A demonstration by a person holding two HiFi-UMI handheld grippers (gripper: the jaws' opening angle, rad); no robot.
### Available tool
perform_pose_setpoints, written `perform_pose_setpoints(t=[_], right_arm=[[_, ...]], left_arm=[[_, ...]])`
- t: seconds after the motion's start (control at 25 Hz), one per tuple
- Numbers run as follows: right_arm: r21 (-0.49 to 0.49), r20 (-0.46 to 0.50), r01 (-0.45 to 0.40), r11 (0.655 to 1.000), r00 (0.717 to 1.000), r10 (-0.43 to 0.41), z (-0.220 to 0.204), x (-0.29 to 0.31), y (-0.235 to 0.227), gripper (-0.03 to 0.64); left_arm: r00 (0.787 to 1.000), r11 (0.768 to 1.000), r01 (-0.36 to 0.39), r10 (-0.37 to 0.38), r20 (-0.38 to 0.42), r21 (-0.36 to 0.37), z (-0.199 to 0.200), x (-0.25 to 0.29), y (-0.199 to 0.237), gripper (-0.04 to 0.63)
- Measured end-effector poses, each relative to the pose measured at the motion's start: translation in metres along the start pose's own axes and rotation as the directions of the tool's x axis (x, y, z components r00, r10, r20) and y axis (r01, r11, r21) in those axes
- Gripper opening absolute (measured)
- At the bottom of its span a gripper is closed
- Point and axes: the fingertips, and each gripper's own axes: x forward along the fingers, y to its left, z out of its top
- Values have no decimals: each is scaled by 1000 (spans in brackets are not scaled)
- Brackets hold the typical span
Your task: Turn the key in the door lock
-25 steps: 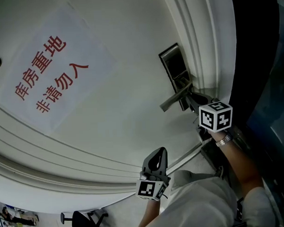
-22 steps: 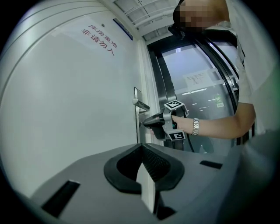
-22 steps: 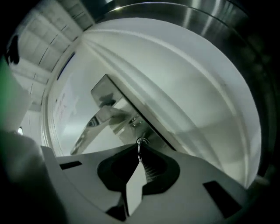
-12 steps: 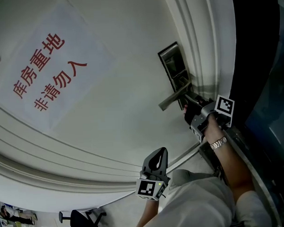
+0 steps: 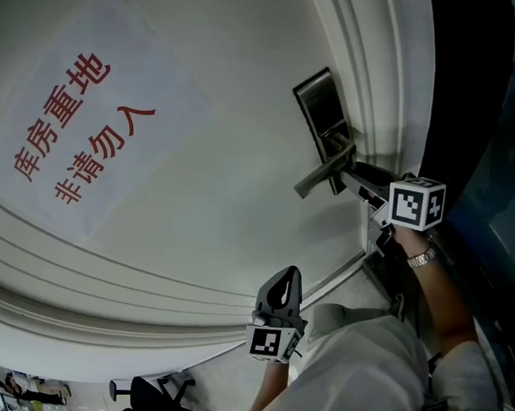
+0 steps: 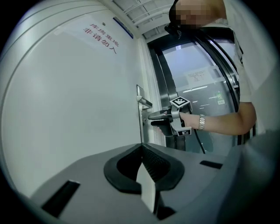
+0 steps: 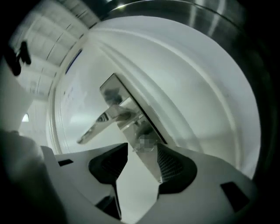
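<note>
Silvery lock plate (image 7: 116, 94) at the white door's (image 5: 222, 159) right edge carries a lever handle (image 7: 98, 124). Just below the handle, the key (image 7: 145, 140) sits clenched in the right tool (image 7: 142, 148), its shape too blurred to make out. The left tool (image 6: 142, 165) is closed on nothing, nearer the person.

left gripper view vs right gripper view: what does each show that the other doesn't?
Only the left gripper view: the left gripper, jaws together and empty, the right gripper seen from outside, a watch and the red-lettered sign. Only the right gripper view: that gripper's jaws apart just below the lever handle, a mosaic patch hiding what lies between their tips. Both: the white door, lock plate and lever handle.
</note>
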Motion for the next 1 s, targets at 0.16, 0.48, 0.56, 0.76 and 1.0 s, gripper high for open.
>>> perform_pose_setpoints(t=[0.16, 0.48, 0.56, 0.76, 1.0], right_arm=[[-532, 33, 193, 824, 978, -207, 5, -2, 0, 196], [-931, 159, 271, 244, 904, -397, 1, 13, 13, 195], [-959, 237, 283, 36, 862, -447, 1, 15, 9, 191], [-961, 243, 277, 9, 859, -451, -5, 20, 6, 70], [-883, 146, 305, 356, 901, -409, -3, 21, 6, 14]], left_arm=[[1000, 1000, -26, 26, -12, -4, -8, -8, 9, 3], [999, 999, -48, 48, -1, -19, -8, -16, 12, 3], [999, 998, -52, 52, -1, -20, -9, -17, 13, 3], [998, 998, -64, 64, -11, -23, -14, -20, 17, 3], [997, 998, -64, 64, -32, -2, -16, -20, 20, 3]])
